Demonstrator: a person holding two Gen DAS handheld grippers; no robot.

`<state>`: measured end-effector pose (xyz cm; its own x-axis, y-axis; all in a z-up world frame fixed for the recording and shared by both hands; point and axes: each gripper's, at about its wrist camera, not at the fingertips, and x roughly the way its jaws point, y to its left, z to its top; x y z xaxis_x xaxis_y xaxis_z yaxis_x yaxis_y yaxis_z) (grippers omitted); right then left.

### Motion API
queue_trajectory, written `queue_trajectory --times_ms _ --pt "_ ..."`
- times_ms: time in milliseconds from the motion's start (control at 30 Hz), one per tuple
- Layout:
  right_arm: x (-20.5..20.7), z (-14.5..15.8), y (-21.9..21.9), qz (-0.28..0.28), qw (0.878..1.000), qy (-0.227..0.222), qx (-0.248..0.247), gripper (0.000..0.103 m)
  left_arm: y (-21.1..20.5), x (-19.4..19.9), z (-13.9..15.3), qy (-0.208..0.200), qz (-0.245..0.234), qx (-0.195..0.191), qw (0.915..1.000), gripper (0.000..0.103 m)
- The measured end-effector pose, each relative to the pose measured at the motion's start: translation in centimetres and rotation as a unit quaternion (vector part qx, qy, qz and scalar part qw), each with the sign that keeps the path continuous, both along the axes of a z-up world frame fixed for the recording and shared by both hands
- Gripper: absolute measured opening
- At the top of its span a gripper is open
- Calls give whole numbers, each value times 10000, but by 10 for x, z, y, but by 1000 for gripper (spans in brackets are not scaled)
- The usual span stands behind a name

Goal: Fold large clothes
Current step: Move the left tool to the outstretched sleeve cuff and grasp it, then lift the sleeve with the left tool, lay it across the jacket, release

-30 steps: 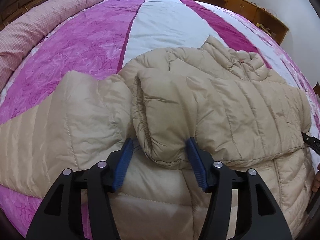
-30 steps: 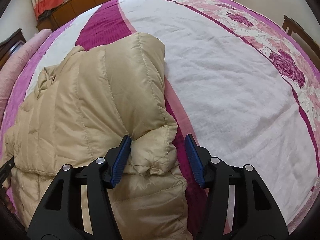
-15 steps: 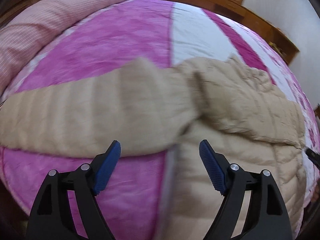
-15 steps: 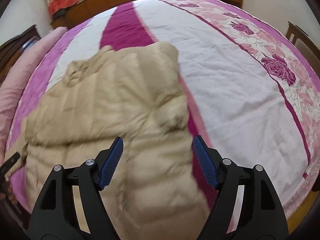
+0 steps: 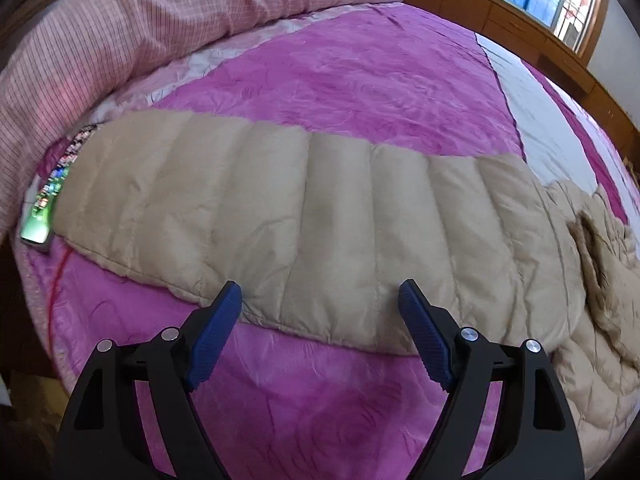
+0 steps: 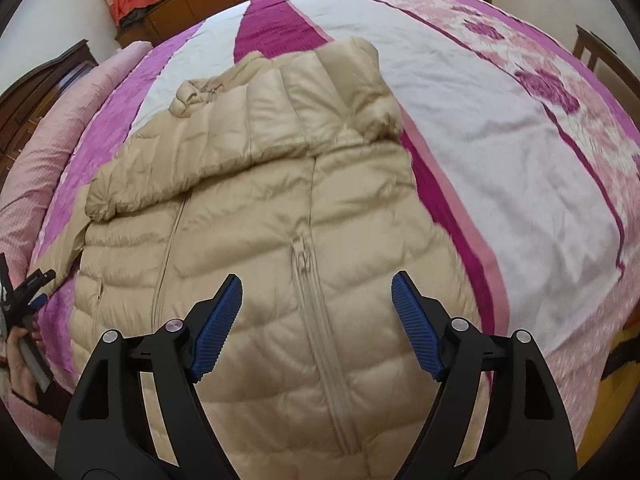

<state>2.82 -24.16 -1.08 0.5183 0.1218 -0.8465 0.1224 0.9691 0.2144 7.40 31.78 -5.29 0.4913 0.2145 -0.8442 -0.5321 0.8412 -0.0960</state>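
A beige quilted down jacket (image 6: 280, 240) lies front-up on the bed, zipper closed. One sleeve (image 6: 280, 112) is folded across its chest. The other sleeve (image 5: 300, 216) lies stretched out flat to the left over the pink cover. My left gripper (image 5: 320, 300) is open and empty, just above the near edge of that stretched sleeve. My right gripper (image 6: 316, 292) is open and empty, above the jacket's lower front near the zipper (image 6: 316, 312). The left gripper also shows in the right wrist view at the far left (image 6: 32, 288).
The bed has a pink, magenta and white floral cover (image 6: 500, 140). A rolled pink checked quilt (image 5: 120, 40) lies along the far left side. A remote control (image 5: 52, 196) rests by the sleeve's cuff. Wooden cabinets (image 5: 520, 32) line the wall.
Both grippers opened wider and pulled back off the jacket. The left one swung left from the folded sleeve to the stretched-out sleeve. The right one rose above the jacket's front.
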Motion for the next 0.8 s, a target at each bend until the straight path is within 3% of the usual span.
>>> queue_trajectory --times_ms 367,500,633,800 --pt "-14 -5 5 -118 9997 142 -126 77 8 20 -16 -296 -131 70 9995 81" --pt "-16 -4 6 -142 9997 108 -143 77 7 22 -14 -305 -220 272 9989 57" --pt "-16 -2 8 -87 9998 57 -178 77 2 16 -5 -521 -472 186 9973 17" --pt "-16 1 11 -10 9998 -27 -199 77 -14 1 20 -877 -587 484 9932 10"
